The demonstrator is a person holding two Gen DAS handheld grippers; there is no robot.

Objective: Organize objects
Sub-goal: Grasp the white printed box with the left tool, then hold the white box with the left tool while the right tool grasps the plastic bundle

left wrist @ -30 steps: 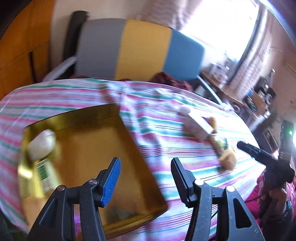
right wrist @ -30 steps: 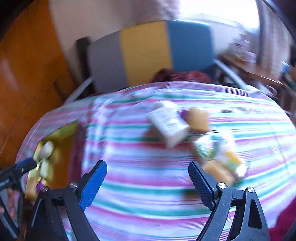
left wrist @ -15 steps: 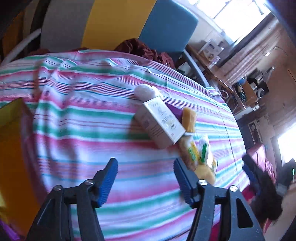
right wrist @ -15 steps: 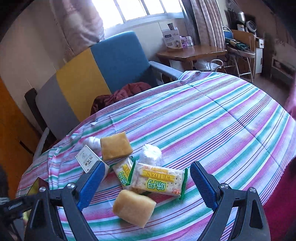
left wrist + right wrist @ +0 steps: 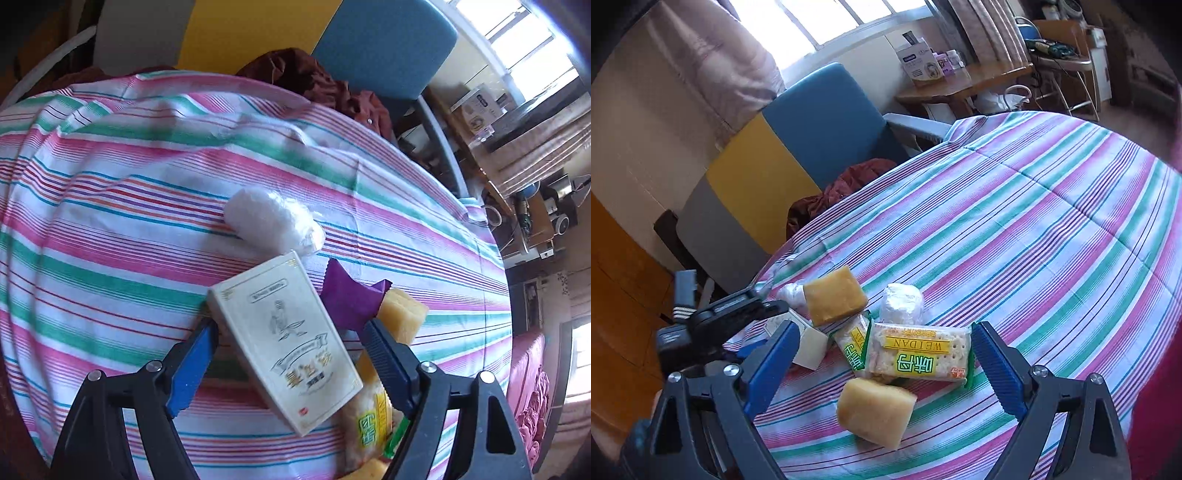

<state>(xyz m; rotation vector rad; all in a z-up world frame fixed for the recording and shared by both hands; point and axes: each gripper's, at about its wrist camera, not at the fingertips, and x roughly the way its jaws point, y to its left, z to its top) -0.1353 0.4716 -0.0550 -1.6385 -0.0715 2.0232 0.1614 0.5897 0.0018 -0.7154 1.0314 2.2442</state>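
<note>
Left wrist view: the left gripper [image 5: 286,345], jaws just opened wide, straddles the cream carton [image 5: 284,354] on the striped counter [image 5: 110,221] without pressing it; closing comes next. Right wrist view: the right gripper [image 5: 882,363] stands open over the Weidan cracker pack [image 5: 919,356], beside a yellow sponge block [image 5: 875,415].

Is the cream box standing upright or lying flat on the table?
Lying flat: the cream box rests with its printed face up on the striped tablecloth.
</note>
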